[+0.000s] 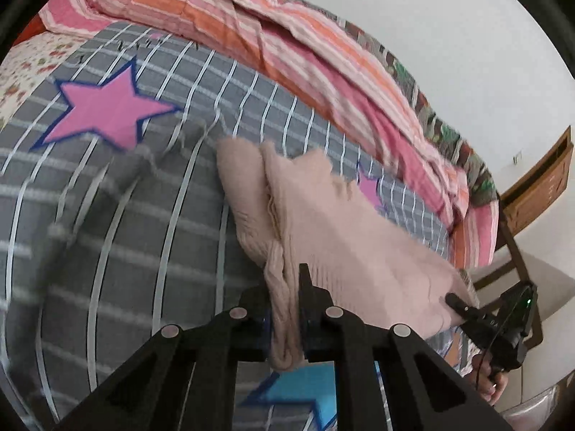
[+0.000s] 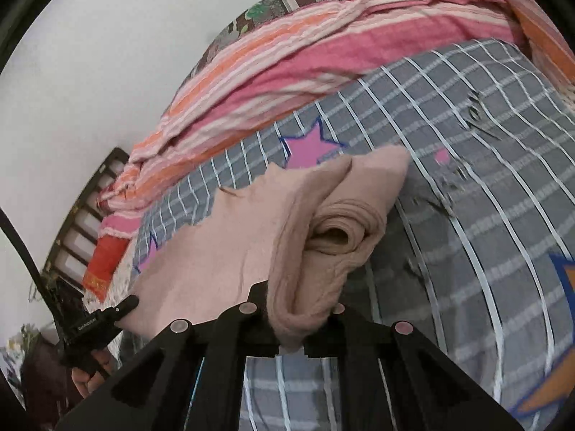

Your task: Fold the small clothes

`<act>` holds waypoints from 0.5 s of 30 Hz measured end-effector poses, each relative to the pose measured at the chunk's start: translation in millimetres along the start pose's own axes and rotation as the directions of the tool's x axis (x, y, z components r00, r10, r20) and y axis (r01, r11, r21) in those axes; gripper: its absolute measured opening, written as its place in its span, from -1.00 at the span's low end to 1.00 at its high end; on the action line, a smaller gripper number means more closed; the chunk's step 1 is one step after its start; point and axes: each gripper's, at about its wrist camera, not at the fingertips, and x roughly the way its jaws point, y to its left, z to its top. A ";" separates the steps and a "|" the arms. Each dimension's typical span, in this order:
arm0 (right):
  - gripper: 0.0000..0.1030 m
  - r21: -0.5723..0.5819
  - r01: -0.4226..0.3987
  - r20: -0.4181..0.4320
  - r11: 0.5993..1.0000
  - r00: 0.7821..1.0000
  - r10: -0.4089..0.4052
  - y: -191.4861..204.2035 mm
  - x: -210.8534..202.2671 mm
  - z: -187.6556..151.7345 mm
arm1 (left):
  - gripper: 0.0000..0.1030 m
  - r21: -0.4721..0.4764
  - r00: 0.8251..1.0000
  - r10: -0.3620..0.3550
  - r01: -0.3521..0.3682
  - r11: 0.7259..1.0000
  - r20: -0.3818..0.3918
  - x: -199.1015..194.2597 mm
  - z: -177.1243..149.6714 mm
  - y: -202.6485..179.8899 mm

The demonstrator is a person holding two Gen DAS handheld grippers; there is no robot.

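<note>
Pink knit garment (image 1: 323, 222) hangs above the bed (image 1: 125, 215), pinched by my left fingers (image 1: 284, 309) and right fingers (image 2: 302, 309). Folding is barely begun; laying flat and creasing remain.

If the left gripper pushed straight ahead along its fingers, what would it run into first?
The left gripper is already shut on the pink knit garment, so more of that fabric comes first; behind it, probably the grey checked bedsheet.

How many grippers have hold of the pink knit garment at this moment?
2. The left gripper is shut on one bunched edge of the pink knit garment; the right gripper is shut on the other edge, the cloth held between them above the grey checked bedspread.
</note>
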 end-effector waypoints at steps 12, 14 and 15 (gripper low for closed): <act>-0.19 -0.155 0.185 0.007 0.970 0.982 -0.187 -9.4 -5.9 -19.3 | -0.24 0.109 0.990 0.138 -0.140 0.984 0.029 9.4 30.8 5.7; -0.19 -0.183 0.212 0.051 0.960 0.977 -0.206 -3.7 -6.7 -9.0 | -0.24 0.092 0.990 0.138 -0.139 0.986 0.014 20.7 44.3 5.1; -0.19 -0.204 0.229 0.062 0.952 0.973 -0.220 0.6 -4.2 -0.2 | -0.24 0.086 0.991 0.132 -0.132 0.987 0.010 24.8 48.2 4.5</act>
